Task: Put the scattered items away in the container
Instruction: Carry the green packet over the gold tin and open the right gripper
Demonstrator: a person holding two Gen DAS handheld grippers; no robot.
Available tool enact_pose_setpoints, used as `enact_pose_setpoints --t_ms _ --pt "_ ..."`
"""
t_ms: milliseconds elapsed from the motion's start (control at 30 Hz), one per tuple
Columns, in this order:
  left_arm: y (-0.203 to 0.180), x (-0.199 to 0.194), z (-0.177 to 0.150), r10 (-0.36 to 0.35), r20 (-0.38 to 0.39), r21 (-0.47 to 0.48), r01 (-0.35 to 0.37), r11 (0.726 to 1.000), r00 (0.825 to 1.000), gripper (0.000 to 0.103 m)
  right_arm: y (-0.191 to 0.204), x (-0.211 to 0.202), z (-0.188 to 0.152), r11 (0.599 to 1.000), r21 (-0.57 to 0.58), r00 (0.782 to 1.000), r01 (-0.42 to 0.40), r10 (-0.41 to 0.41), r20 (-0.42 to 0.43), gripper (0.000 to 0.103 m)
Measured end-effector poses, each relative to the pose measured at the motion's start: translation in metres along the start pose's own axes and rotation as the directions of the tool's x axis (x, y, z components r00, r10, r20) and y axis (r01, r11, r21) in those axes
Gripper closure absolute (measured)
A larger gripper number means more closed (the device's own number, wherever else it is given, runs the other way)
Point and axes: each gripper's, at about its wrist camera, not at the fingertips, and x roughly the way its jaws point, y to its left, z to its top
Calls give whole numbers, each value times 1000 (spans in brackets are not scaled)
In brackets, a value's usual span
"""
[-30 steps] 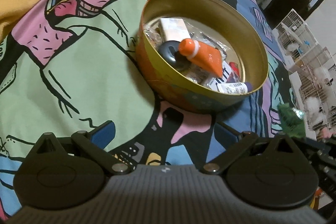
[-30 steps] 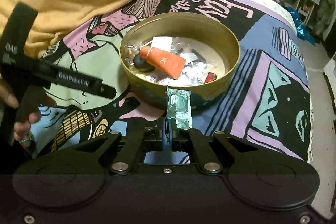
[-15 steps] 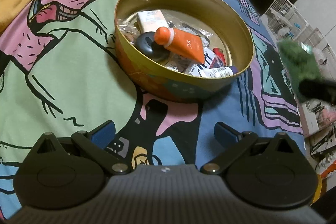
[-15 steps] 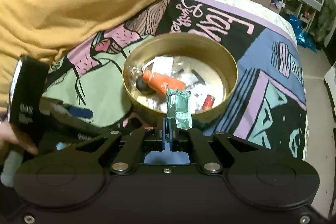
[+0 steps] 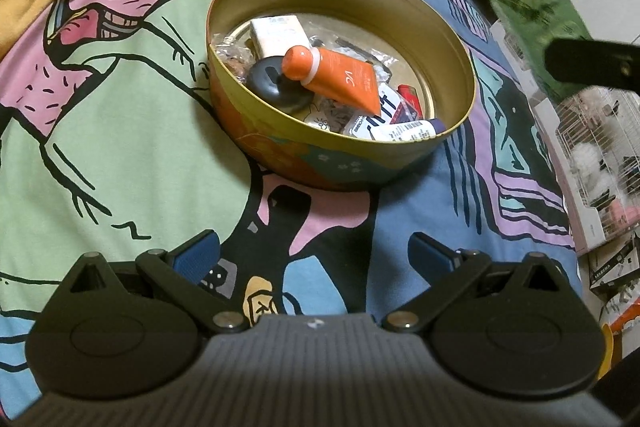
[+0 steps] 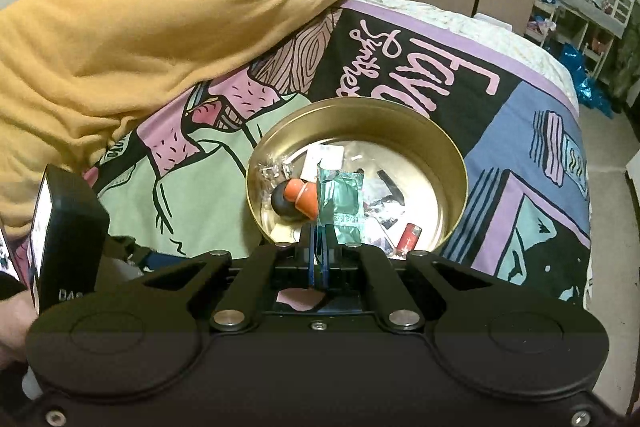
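Bright cartoon bedspread [image 6: 532, 155] holds a gold tin [image 6: 448, 147] — orange tube [image 5: 340, 77] marked "VC" inside. Right gripper [image 6: 319, 251] pinches a green packet [image 6: 340, 203], maybe foil, above it; left gripper [image 5: 314, 261] gapes wide.

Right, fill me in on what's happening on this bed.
A person with a gripper in each hand is tidying small items into a round gold tin on the patterned bedspread. The right gripper is shut on a green foil packet, held in front of the tin and not yet dropped in. The left gripper is open and empty, just short of the tin. An orange tube and other bits already lie inside.
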Motion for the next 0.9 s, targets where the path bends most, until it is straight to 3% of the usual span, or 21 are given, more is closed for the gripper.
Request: enact_pose_setpoints --t_ms 900 --pt "-5 5 -1 -17 -15 29 17 999 1000 0 -20 56 59 997 60 999 44 -44 -4 98"
